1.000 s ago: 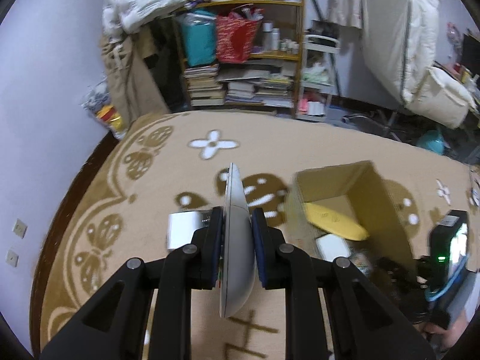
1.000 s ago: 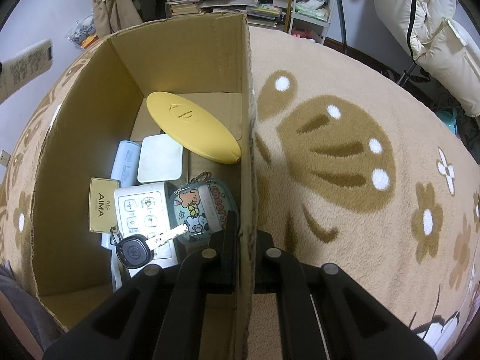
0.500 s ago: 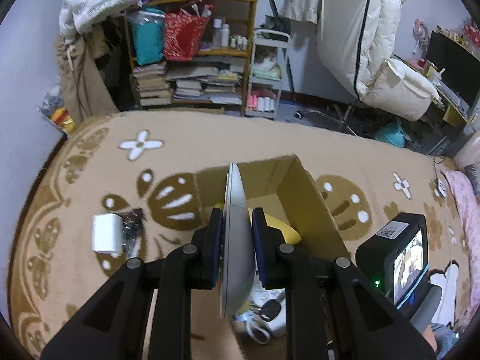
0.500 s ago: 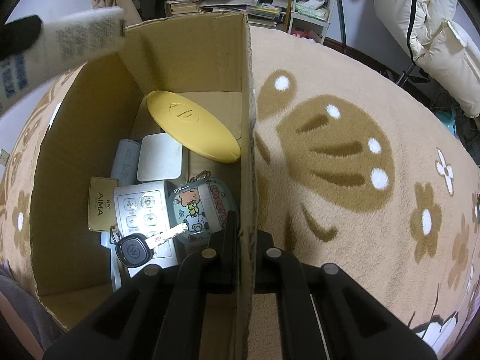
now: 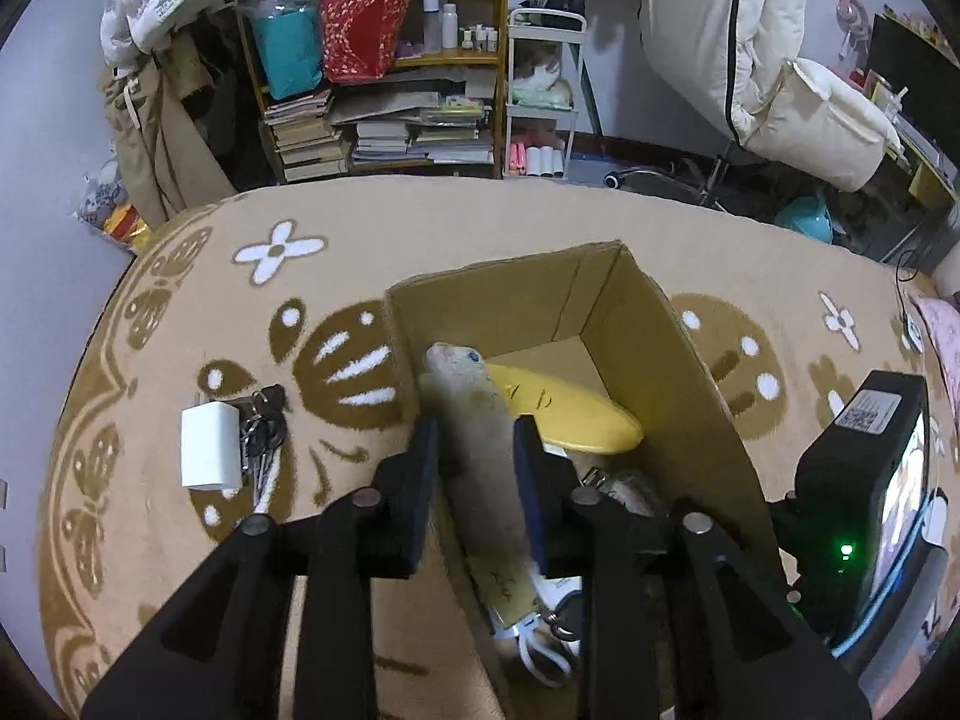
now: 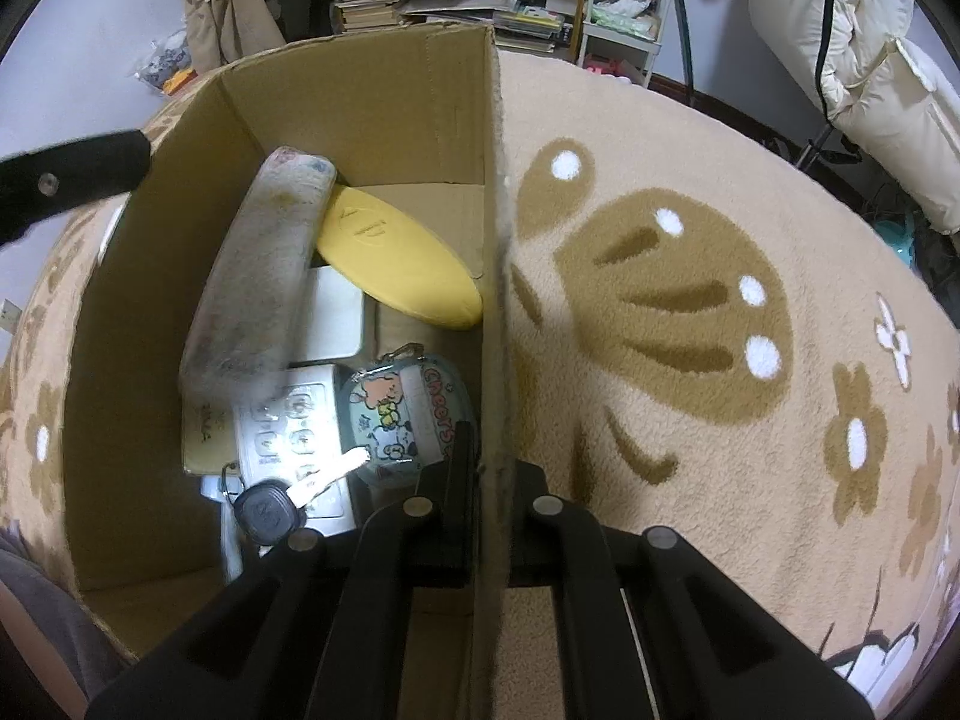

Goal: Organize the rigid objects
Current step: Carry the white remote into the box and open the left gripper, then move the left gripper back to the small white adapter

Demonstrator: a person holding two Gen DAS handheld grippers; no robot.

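1. Right wrist view: right gripper [image 6: 483,468] has its fingers clamped on the near wall of the cardboard box [image 6: 384,96].
2. Inside, near to far: a car key [image 6: 267,513], a white switch panel [image 6: 288,432], a cartoon pouch [image 6: 405,417], a yellow oval case [image 6: 396,261] toward 12 o'clock.
3. A blurred pale flat case [image 6: 258,294] lies tilted in the box's left half, between the spread fingers of the left gripper [image 5: 477,456].
4. Only the left wrist view shows a white block [image 5: 210,447] with keys [image 5: 261,432] on the carpet [image 5: 540,228] at 9 o'clock, outside the box; open carpet lies beyond.
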